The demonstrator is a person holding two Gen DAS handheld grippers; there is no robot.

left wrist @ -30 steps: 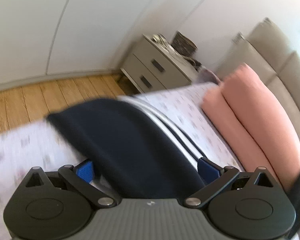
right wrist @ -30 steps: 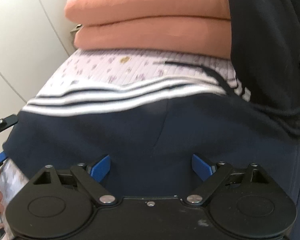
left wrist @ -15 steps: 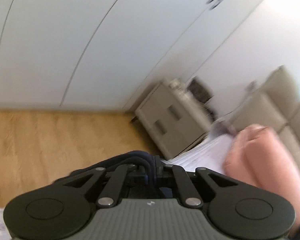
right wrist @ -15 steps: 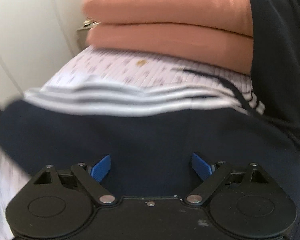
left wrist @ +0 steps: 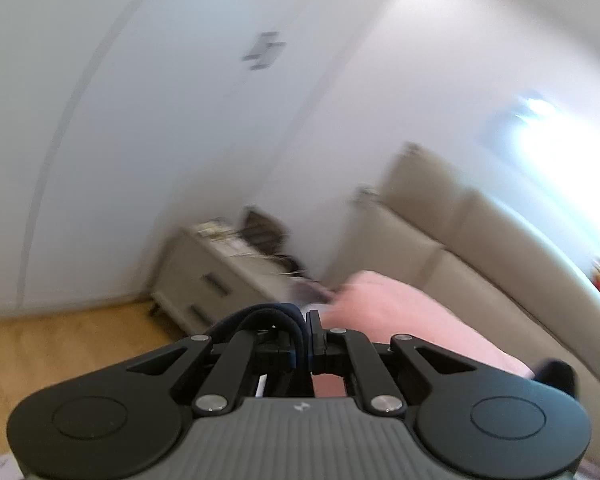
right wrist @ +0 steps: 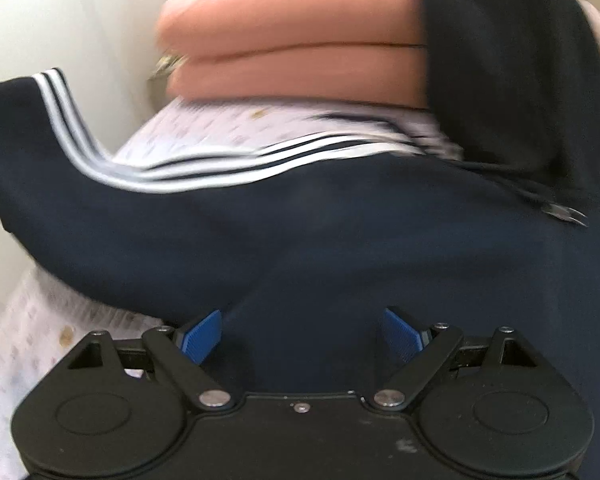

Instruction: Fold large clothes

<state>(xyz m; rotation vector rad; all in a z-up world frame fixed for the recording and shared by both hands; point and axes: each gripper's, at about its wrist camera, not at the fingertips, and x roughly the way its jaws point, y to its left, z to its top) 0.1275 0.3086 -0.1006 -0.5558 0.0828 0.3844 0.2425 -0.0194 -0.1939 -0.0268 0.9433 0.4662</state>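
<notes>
A navy garment [right wrist: 300,232] with white stripes lies spread on the patterned bed sheet [right wrist: 204,128]; its striped sleeve end rises at the left of the right wrist view. My left gripper [left wrist: 302,340] is shut on a bunched navy fold of the garment [left wrist: 260,316] and is raised, facing the wall. My right gripper [right wrist: 302,336] is open, its blue pads [right wrist: 202,334] straddling the navy cloth low over the bed. The garment's black hood [right wrist: 508,72] with a drawstring lies at the right.
Two stacked pink pillows [right wrist: 300,40] lie at the head of the bed against a beige padded headboard [left wrist: 460,248]. A grey nightstand [left wrist: 216,276] stands beside the bed on a wooden floor [left wrist: 60,344]. White wardrobe doors [left wrist: 140,120] fill the left.
My left gripper closed on the navy garment's edge and lifted it, tilting up toward the wall. The sleeve end now rises at the left in the right wrist view. The right gripper stayed open.
</notes>
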